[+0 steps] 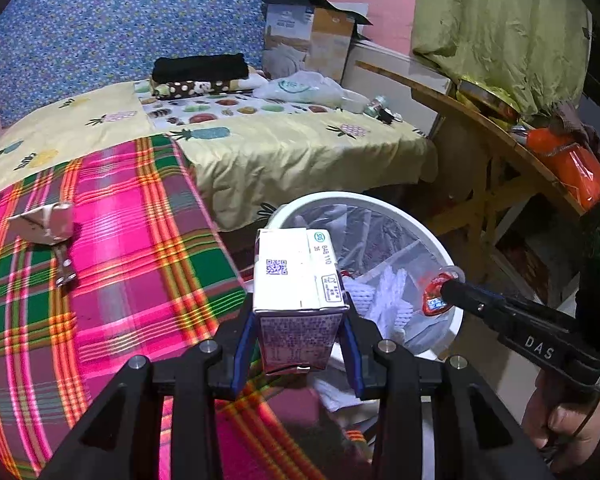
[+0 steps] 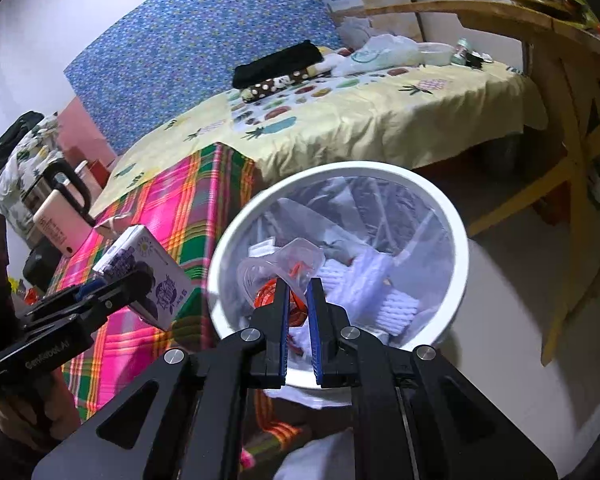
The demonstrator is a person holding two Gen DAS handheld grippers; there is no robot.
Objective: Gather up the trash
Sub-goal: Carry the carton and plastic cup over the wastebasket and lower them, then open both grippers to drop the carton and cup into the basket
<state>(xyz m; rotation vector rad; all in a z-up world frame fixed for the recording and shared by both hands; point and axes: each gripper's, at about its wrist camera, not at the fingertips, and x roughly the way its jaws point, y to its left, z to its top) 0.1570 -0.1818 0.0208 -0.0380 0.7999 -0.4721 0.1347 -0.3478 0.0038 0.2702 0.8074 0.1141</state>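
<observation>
So both grippers are loaded right now. The left gripper (image 1: 300, 344) has its blue pads clamped on a small milk carton (image 1: 298, 292), held over the bed edge just beside the trash bin (image 1: 458, 320), not quite above the opening yet. The right gripper (image 2: 298, 300) is pinched down on a clear plastic wrapper with red print (image 2: 288, 276) and hangs right over the bin mouth.

Looks like the drop-off step to me: right one just needs to let go, left one has to swing a bit further over the rim first or the carton may clip it and fall on the floor.

The bin is white with a clear liner and already has white paper and wrappers inside. More crumpled paper trash (image 1: 46, 220) sits on the pink plaid blanket (image 1: 120, 240). Beyond that, a yellow pineapple sheet (image 1: 280, 152), a blue floral panel against the wall, and a wooden table (image 1: 480, 120) off to the right
</observation>
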